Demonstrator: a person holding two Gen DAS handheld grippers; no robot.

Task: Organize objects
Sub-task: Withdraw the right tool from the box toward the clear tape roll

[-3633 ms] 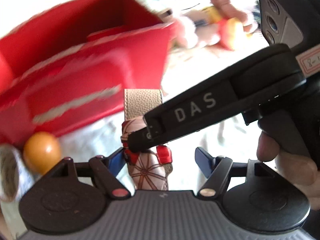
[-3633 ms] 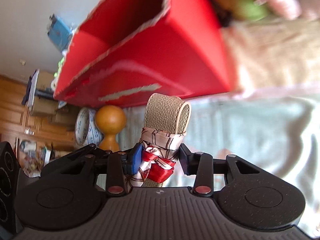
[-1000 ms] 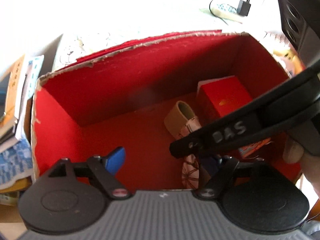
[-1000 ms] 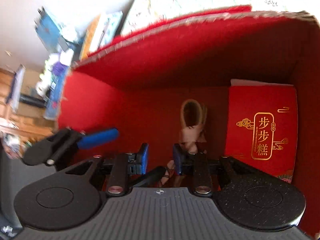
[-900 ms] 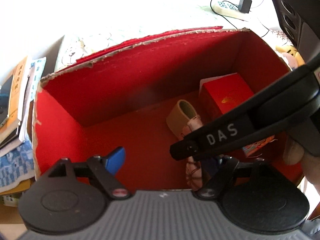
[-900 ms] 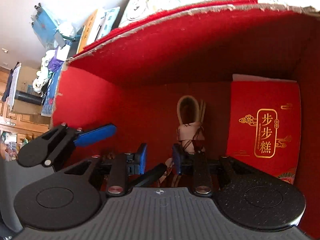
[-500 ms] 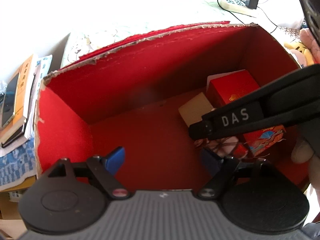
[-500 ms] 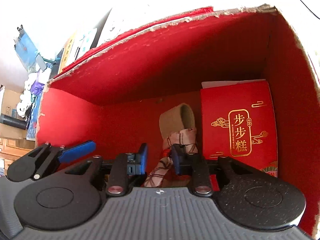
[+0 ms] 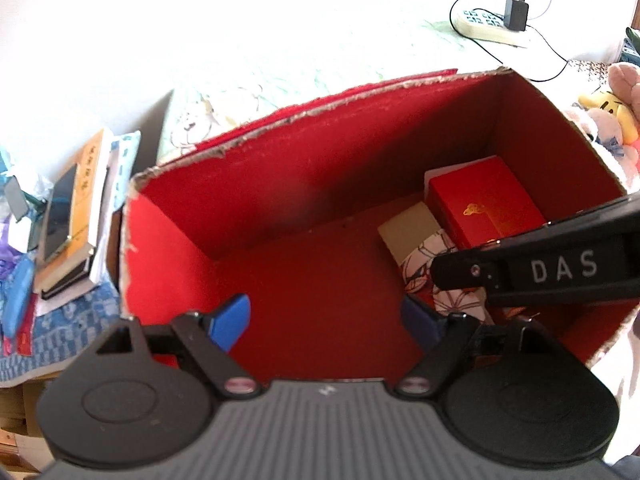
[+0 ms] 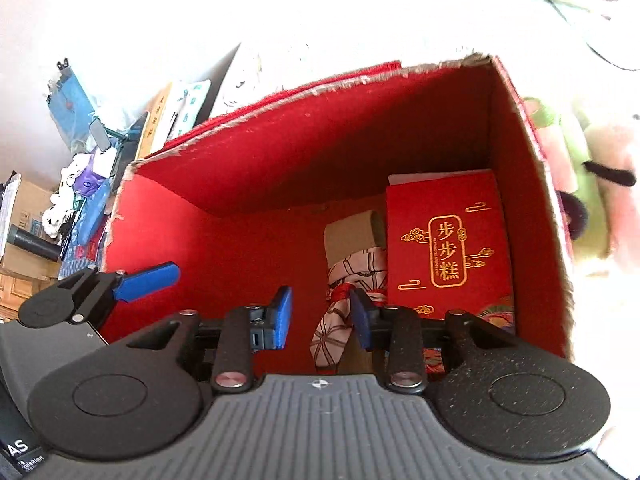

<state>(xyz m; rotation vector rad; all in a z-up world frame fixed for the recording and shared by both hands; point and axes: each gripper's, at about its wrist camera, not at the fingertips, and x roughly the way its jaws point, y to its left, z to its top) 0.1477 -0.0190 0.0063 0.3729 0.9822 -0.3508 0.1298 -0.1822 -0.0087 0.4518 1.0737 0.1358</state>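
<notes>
A large open red box (image 9: 168, 240) (image 10: 160, 232) fills both views. On its floor lies a beige leather strap wrapped in a patterned scarf (image 9: 416, 236) (image 10: 356, 256), beside a small red gift box with gold characters (image 9: 484, 208) (image 10: 448, 240). My left gripper (image 9: 326, 322) is open and empty above the box's floor; one of its fingers (image 10: 146, 278) shows in the right wrist view. My right gripper (image 10: 322, 316) is open above the scarf end, apart from it. Its arm (image 9: 540, 276) crosses the left wrist view.
A stack of books with a phone (image 9: 76, 216) lies left of the box on a cluttered blue cloth. Plush toys (image 9: 608, 116) (image 10: 592, 184) sit right of the box. A power strip with charger and cable (image 9: 500, 20) lies on the pale bedcover behind.
My right gripper carried the strap with scarf into the red box, opened and let go of it. The strap now lies flat beside the gift box. Both grippers have risen a little.
</notes>
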